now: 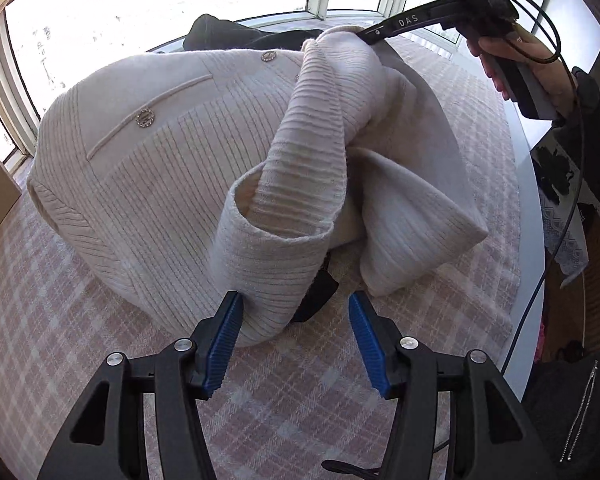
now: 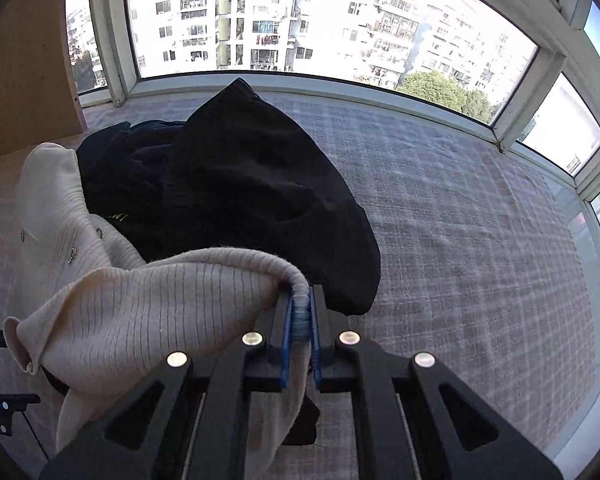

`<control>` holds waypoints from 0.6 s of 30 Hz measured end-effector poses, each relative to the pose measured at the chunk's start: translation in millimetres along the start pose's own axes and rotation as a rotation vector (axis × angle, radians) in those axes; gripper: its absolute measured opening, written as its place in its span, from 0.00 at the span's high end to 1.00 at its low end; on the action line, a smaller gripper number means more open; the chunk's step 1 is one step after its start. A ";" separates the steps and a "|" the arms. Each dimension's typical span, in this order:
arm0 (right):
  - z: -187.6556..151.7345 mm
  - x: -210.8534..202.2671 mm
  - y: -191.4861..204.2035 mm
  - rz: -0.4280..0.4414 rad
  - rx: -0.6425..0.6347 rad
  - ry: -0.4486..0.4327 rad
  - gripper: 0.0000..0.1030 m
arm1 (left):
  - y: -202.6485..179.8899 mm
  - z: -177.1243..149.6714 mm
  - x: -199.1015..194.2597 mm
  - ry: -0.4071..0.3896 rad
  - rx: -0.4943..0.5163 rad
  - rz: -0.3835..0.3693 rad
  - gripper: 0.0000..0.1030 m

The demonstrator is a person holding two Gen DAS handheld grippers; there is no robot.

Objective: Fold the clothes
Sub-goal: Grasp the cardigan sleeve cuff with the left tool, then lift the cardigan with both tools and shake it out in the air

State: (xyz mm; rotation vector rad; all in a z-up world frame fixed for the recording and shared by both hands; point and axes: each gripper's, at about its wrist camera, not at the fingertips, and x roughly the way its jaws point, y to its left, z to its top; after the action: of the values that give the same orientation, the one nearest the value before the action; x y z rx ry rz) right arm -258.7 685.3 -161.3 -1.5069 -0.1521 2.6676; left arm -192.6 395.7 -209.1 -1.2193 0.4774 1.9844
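A cream ribbed cardigan with metal buttons lies on the pink checked cover. Its sleeve hangs in a loop, the cuff resting against the left pad of my left gripper. That gripper's blue pads stand apart and do not press the cloth: it is open. My right gripper, held by a hand, lifts a bunched edge of the cardigan at the upper right. In the right wrist view the right gripper is shut on that cream fold.
A black garment is heaped behind the cardigan, also the black garment. Something small and dark shows under the sleeve. Windows run along the far side, a wooden panel stands at left, and the cover's pale edge is at right.
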 end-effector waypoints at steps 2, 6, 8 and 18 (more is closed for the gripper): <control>0.1 -1.3 -1.0 0.013 -0.001 -0.006 0.92 | -1.9 1.2 10.1 0.007 -0.010 0.051 0.48; -1.8 -3.0 -5.6 0.027 0.001 -0.016 0.92 | 4.1 5.4 20.8 0.012 -0.008 0.079 0.69; -3.3 -2.5 -6.6 0.032 0.001 -0.014 0.92 | 12.5 4.4 19.4 -0.001 -0.041 0.033 0.84; -12.0 3.2 -9.7 0.065 0.013 -0.004 0.92 | 42.0 0.0 -22.4 -0.092 -0.120 -0.084 0.94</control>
State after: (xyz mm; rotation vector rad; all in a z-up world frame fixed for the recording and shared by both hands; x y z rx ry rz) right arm -249.9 695.9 -168.9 -1.5279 -0.0869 2.7160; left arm -218.3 359.3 -192.3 -1.1942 0.2604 2.0114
